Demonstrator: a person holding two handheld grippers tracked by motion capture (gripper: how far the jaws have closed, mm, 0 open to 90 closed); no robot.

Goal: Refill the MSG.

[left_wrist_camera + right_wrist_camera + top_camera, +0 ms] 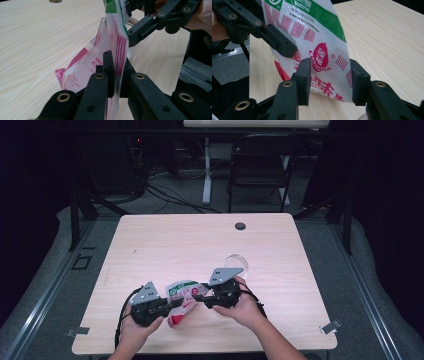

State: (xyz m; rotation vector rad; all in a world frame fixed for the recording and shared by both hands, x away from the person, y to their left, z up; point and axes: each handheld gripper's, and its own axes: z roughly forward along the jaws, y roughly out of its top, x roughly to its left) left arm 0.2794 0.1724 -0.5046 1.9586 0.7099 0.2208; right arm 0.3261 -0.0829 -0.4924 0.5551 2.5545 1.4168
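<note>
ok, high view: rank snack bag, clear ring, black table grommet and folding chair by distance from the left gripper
1. snack bag, clamped in the left gripper
2. clear ring, up right on the table
3. black table grommet, near the far edge
4. folding chair, beyond the table

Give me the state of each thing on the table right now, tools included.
Snack bag: held up off the table, crumpled, pinched at one edge.
Left tool: shut on the snack bag's edge.
Right tool: open, pads standing apart with the bag between them, not pressing.
Clear round container: lying on the table beyond the right hand, untouched.
Table: bare light wood, grommet hole at the far edge.
</note>
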